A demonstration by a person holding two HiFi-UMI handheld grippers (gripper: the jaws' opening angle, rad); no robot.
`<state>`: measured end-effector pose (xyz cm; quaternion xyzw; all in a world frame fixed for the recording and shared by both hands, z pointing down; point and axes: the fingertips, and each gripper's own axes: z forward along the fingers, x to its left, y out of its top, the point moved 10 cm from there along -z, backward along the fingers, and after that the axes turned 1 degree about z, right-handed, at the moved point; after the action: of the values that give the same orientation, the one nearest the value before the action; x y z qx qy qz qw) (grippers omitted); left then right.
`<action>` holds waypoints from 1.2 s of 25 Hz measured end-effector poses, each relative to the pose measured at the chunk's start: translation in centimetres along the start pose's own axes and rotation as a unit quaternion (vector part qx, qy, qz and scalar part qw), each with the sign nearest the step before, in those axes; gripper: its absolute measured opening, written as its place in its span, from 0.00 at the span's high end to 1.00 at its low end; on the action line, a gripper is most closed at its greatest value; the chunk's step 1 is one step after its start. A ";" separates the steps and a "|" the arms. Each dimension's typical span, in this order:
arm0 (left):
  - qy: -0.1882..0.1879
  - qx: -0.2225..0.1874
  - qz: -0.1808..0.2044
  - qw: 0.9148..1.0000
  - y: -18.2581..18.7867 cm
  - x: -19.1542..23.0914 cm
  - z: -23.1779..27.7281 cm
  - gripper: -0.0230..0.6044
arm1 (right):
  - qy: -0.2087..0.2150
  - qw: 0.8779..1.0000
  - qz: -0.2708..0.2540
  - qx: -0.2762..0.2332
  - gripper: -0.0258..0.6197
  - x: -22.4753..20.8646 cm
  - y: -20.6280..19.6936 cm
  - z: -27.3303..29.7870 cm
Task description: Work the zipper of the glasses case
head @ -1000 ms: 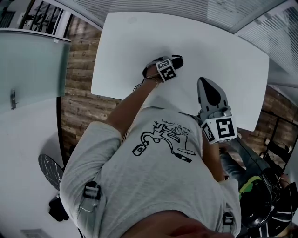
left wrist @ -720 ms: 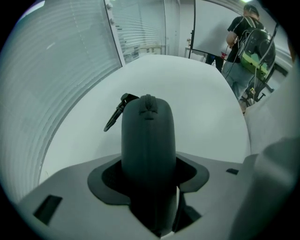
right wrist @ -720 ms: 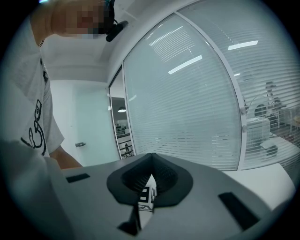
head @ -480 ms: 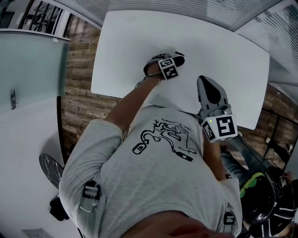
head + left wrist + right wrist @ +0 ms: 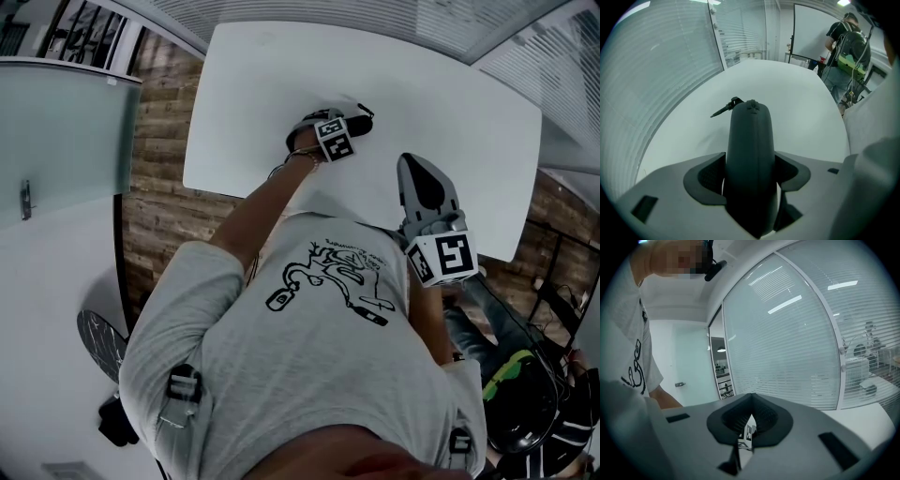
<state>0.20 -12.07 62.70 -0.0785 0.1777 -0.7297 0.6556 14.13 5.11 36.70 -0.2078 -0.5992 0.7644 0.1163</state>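
The black glasses case (image 5: 751, 140) lies on the white table (image 5: 797, 98), with its zipper pull (image 5: 724, 108) sticking out to the left at the far end. My left gripper (image 5: 751, 171) points steeply down over it. Its jaws have just been opening and now stand wide on either side of the case, with thin gaps at the pads. In the head view the left gripper (image 5: 339, 131) covers most of the case (image 5: 362, 117). My right gripper (image 5: 412, 169) hovers near the table's front edge, shut with nothing in it (image 5: 750, 401).
The table (image 5: 262, 84) stands on a wooden floor (image 5: 159, 141) beside glass walls with blinds (image 5: 787, 333). A person with a green pack (image 5: 848, 47) stands beyond the table's far end. Bags (image 5: 525, 394) lie on the floor at the right.
The left gripper's marker cube has shifted very slightly over the case. The right gripper has kept still.
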 end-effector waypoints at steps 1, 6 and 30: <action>0.001 -0.003 -0.002 1.000 -0.1 0.0 -0.1 0.51 | 0.000 1.000 0.000 0.000 0.95 0.0 -0.1 0.0; 0.010 -0.025 -0.014 1.000 -0.3 -0.2 -1.3 0.50 | -0.002 1.000 0.003 -0.001 0.95 0.0 -0.3 -0.2; 0.045 -0.219 -0.134 0.965 0.3 -0.5 -11.2 0.50 | -0.005 1.000 -0.002 0.006 0.95 -1.0 -1.0 0.1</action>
<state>-3.33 -9.83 52.28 -0.2104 0.3498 -0.7573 0.5098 14.88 4.88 37.83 -0.2018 -0.5957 0.7688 0.1158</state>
